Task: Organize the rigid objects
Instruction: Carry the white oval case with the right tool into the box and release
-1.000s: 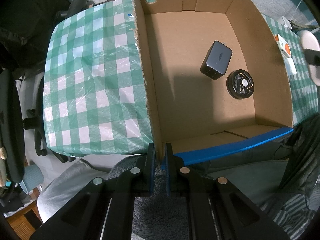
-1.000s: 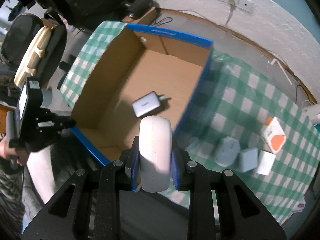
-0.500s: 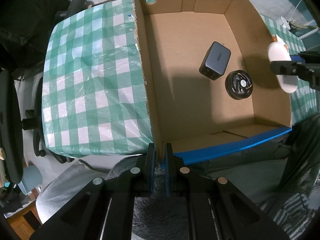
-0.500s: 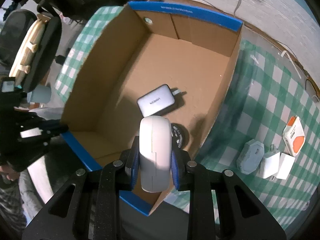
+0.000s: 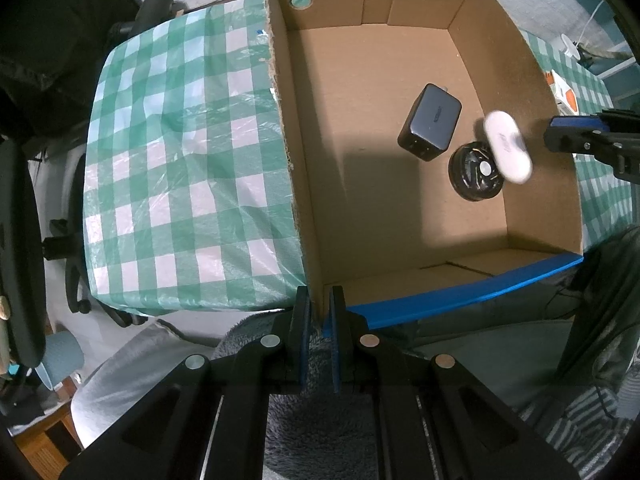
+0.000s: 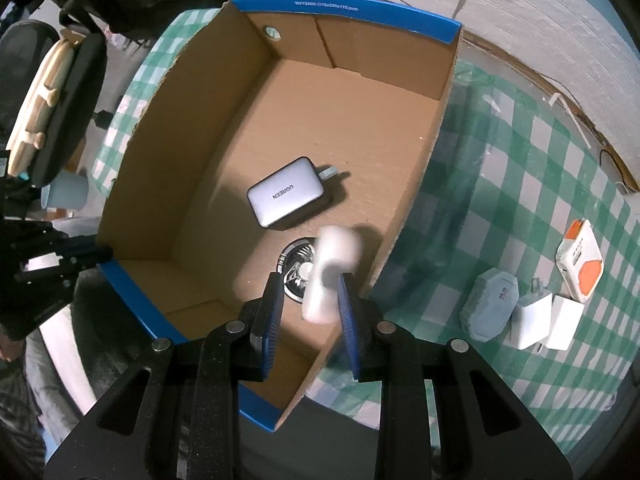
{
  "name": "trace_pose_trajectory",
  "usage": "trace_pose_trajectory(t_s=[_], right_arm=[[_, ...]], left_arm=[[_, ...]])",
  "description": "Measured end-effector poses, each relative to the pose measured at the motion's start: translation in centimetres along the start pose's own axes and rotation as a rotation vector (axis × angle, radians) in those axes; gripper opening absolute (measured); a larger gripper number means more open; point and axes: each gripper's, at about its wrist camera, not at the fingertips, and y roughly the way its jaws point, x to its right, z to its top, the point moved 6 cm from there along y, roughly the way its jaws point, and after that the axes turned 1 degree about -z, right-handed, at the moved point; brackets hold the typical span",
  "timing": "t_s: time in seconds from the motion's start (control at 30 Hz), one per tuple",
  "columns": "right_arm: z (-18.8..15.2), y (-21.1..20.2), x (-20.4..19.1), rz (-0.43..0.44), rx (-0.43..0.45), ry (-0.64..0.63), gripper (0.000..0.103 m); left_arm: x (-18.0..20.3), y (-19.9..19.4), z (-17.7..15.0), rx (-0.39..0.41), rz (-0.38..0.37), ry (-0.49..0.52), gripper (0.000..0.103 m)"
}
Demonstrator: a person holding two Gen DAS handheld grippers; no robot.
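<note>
A cardboard box [image 5: 400,216] with blue-taped rims stands on the checked table; it also shows in the right wrist view [image 6: 224,152]. My left gripper [image 5: 318,312] is shut on the box's near corner wall. My right gripper [image 6: 308,316] is open above the box's right side; it shows in the left wrist view [image 5: 576,136]. A white oval case [image 6: 332,268] is blurred and falling free between its fingers, over a black round object [image 6: 296,268]; the case also shows in the left wrist view [image 5: 508,146]. A grey charger [image 6: 286,196] lies on the box floor.
On the green checked tablecloth [image 6: 500,168] right of the box lie an orange-and-white pack [image 6: 580,264], a pale blue octagonal device [image 6: 490,308] and white plug adapters [image 6: 548,320]. Office chairs [image 5: 20,240] stand off the table's left side.
My right gripper carried the white case over the box's right wall, then opened. The case has left the fingers and is dropping. The left gripper has held still on the box corner.
</note>
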Motion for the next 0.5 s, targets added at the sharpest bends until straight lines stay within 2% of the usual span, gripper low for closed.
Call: trace_pose_trajectory(t_s=[0.13,0.27,0.37,0.5], right_arm=[[-0.2,-1.1,0.1,0.024,0.030,0.011,0.033],[-0.4,-2.4,0.7,0.012,0.059,0.024,0.046],[-0.5,-3.5,1.4,0.008,0.079,0.033,0.047],[-1.2,-4.8,3.0,-0.005,0.091,0.054,0.056]], left_arm=[[-0.1,0.0,-0.1,0.003,-0.001,0.001,0.007],[-0.2,0.0,-0.2,0.003,-0.002,0.002,0.007],[-0.2,0.0,-0.2,0.004,-0.002,0.002,0.007],[-0.2,0.0,-0.2,0.006,-0.002,0.001,0.007]])
